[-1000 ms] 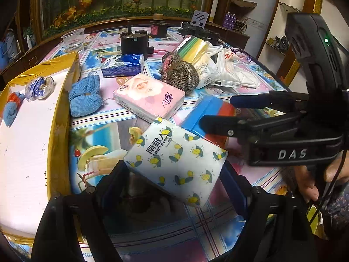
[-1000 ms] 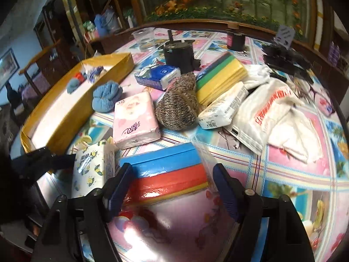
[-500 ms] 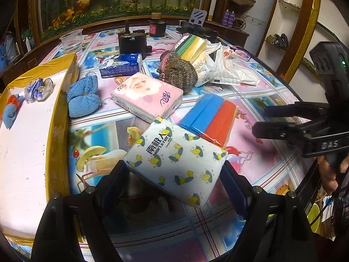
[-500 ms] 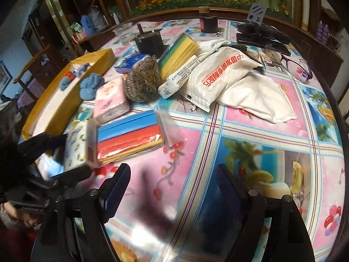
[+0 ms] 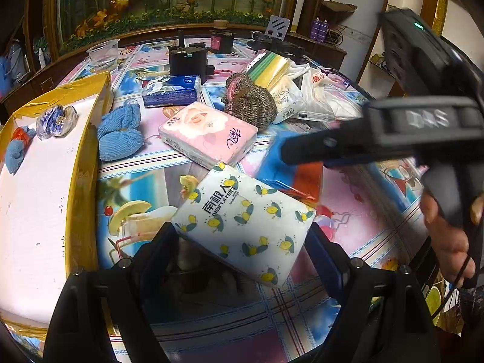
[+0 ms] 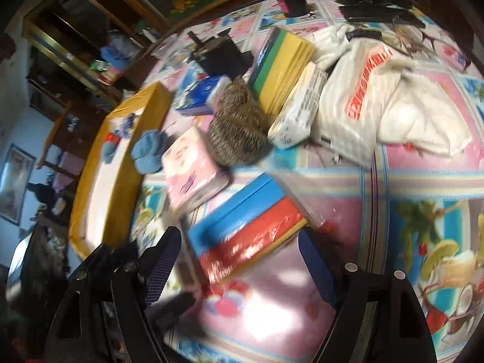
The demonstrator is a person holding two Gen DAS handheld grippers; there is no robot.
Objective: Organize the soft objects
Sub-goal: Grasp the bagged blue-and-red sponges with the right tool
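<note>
reading "nanjiren" under three chinese characters, the lemon-printed tissue pack (image 5: pixel 245 220) is a soft white plastic-wrapped block lying tilted between the left fingers (image 5: pixel 242 248), which stand wide on either side of it; whether the pads press on it i cannot tell. beyond it lies a pink tissue pack (image 5: pixel 208 136) with script lettering, a blue knitted cloth (image 5: pixel 121 134) beside a yellow-rimmed box (image 5: pixel 83 181) with a white floor, a dark blue tissue pack (image 5: pixel 172 90), and a brown knitted ball (image 5: pixel 251 106). the right gripper body, seen from the left wrist, carries the letters "das", blurred.

from the right wrist, the right fingers (image 6: pixel 239 267) are wide with nothing gripped; a flat glossy pack of blue, red and yellow sponge cloths (image 6: pixel 248 230) lies on the worktop (image 6: pixel 408 181) just ahead, partly between the fingers. farther off sit a green and yellow pack (image 6: pixel 281 69) and a white bag (image 6: pixel 363 96) with red print too blurred to read.
</note>
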